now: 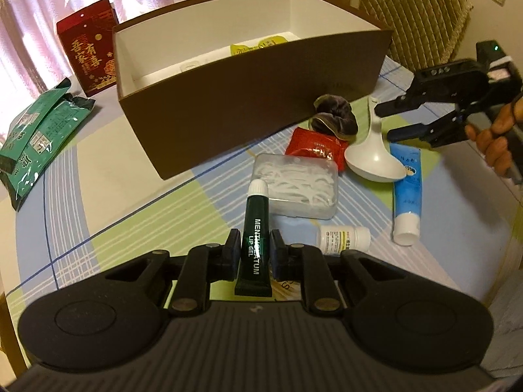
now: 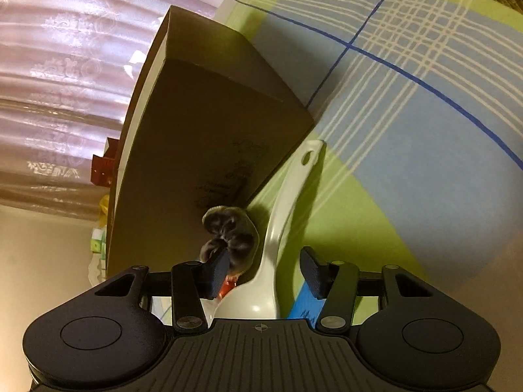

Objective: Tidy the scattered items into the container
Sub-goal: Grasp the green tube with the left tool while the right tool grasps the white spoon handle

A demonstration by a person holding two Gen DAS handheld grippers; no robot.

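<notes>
Dark green plastic lip-gel tube (image 1: 254, 245) sits clamped at mid-body between the left gripper (image 1: 254, 248) pads, above the checked tablecloth (image 1: 130, 215); its long axis runs along the fingers, white cap toward the brown cardboard box (image 1: 248, 98). It looks light, soft-walled and slick. The right gripper (image 2: 264, 272) hangs spread, empty, over the white plastic spoon (image 2: 278, 228)

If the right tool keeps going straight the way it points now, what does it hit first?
Most likely the white spoon, whose handle runs up between the open fingers of the right tool. The dark scrunchie sits just left of that line, the brown box behind; depth is uncertain.
</notes>
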